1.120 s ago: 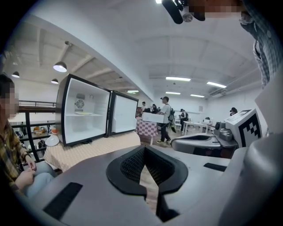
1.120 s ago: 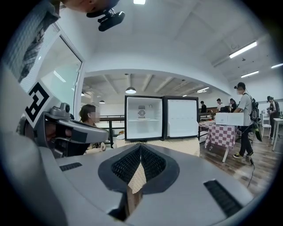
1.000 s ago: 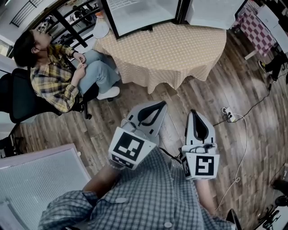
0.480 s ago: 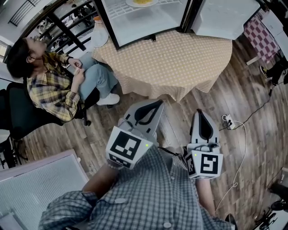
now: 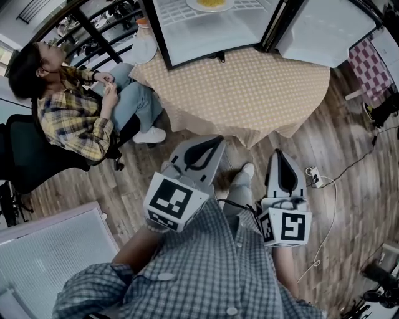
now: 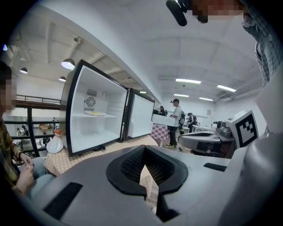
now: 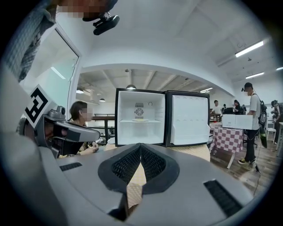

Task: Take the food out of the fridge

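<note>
A small white fridge (image 5: pixel 206 25) stands on a round table, its door (image 5: pixel 324 28) swung open to the right. A plate of yellow food (image 5: pixel 212 3) lies on the fridge's shelf; it also shows as the plate (image 7: pixel 139 119) in the right gripper view and the plate (image 6: pixel 95 113) in the left one. My left gripper (image 5: pixel 215 141) and right gripper (image 5: pixel 278 153) hover side by side over the wooden floor, short of the table, both pointing at the fridge. The left gripper (image 6: pixel 143 152) and right gripper (image 7: pixel 140 148) are both shut and hold nothing.
The table (image 5: pixel 249 93) carries a beige dotted cloth, with a white plate (image 5: pixel 144 40) at its left edge. A seated person (image 5: pixel 75 115) is left of the table. A power strip and cable (image 5: pixel 313 174) lie on the floor at right. People stand by a checkered table (image 7: pixel 227 139) far right.
Both grippers have moved forward toward the table. The fridge and table sit lower and larger in the head view, and the plate of food has come into sight.
</note>
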{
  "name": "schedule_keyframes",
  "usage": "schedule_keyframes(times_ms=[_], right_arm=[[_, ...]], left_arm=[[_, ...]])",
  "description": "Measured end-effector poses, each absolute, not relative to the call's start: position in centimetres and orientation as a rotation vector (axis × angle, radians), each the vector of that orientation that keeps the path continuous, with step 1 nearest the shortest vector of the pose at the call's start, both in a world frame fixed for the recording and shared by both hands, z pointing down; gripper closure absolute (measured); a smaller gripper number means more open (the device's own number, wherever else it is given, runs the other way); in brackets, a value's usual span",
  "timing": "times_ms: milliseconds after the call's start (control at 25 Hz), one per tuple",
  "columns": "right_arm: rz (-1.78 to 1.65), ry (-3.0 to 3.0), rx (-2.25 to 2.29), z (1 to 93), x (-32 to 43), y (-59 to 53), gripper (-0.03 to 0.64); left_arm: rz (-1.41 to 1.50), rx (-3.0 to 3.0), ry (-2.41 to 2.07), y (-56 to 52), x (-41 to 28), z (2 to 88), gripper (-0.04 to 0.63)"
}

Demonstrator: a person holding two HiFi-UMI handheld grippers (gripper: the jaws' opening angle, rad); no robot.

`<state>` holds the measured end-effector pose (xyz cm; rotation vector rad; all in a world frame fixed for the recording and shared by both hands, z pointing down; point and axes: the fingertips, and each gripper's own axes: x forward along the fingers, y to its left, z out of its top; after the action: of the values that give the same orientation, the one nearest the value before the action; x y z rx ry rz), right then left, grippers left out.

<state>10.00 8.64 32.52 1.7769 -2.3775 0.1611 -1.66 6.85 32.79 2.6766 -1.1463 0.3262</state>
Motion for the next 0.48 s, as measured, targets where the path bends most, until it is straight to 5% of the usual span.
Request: schedule_keyframes(times_ms=[480], right_arm=[[0.128, -2.531, 1.559, 33.4, 10.7, -1.0, 0.607]], left_arm=[[0.308, 2.525, -1.409, -0.5, -1.9, 33.1, 0.589]])
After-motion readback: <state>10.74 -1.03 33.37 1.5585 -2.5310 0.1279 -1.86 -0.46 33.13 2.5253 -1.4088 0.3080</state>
